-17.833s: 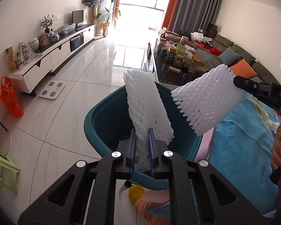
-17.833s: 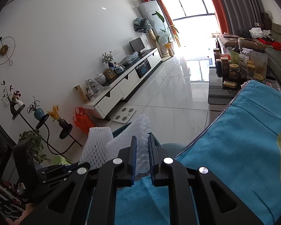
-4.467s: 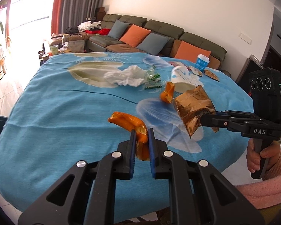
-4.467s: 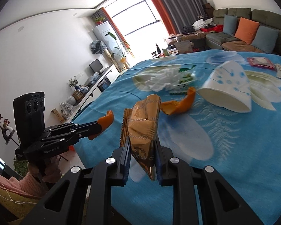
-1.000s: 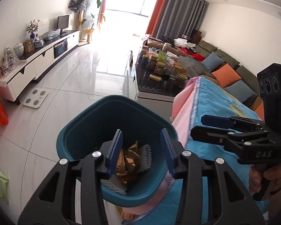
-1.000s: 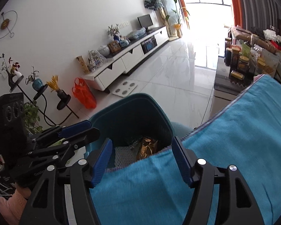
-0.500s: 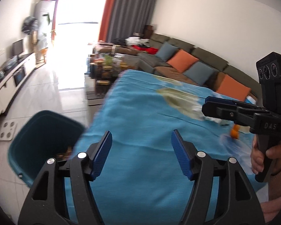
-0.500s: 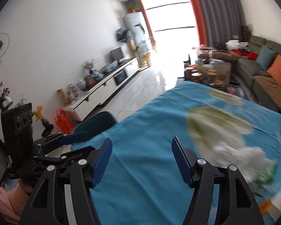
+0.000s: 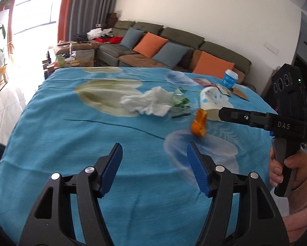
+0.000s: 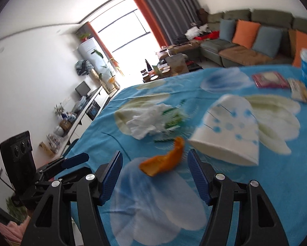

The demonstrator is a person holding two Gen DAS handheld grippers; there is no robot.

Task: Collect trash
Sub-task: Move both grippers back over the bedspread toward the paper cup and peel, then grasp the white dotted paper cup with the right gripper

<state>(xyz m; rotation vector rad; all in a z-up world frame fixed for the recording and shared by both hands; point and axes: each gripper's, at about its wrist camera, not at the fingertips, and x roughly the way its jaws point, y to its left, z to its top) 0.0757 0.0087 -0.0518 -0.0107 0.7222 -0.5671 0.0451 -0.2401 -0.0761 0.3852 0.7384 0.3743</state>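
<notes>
A: What is recorded for the tools?

B: The left gripper (image 9: 153, 153), at the bottom centre of the left wrist view, is seen with its blue pads (image 9: 110, 170) spread wide; nothing is held between them. The right gripper (image 10: 153, 162), bottom centre of its own view, is likewise spread and empty.

A: And the trash?

B: An orange peel (image 10: 163, 162) is noted on the blue tablecloth (image 10: 266, 184), just beyond the right gripper's tips, apart from both pads. A white paper cup (image 10: 229, 135) is found tipped on its side right of centre. Crumpled white tissue (image 10: 147, 121) is seen left of centre, with green-and-white wrappers (image 10: 174, 121) beside it; detail there is blurred. A blue cup (image 9: 229, 79) is observed upright at the table's far edge, upper right of the left view.
</notes>
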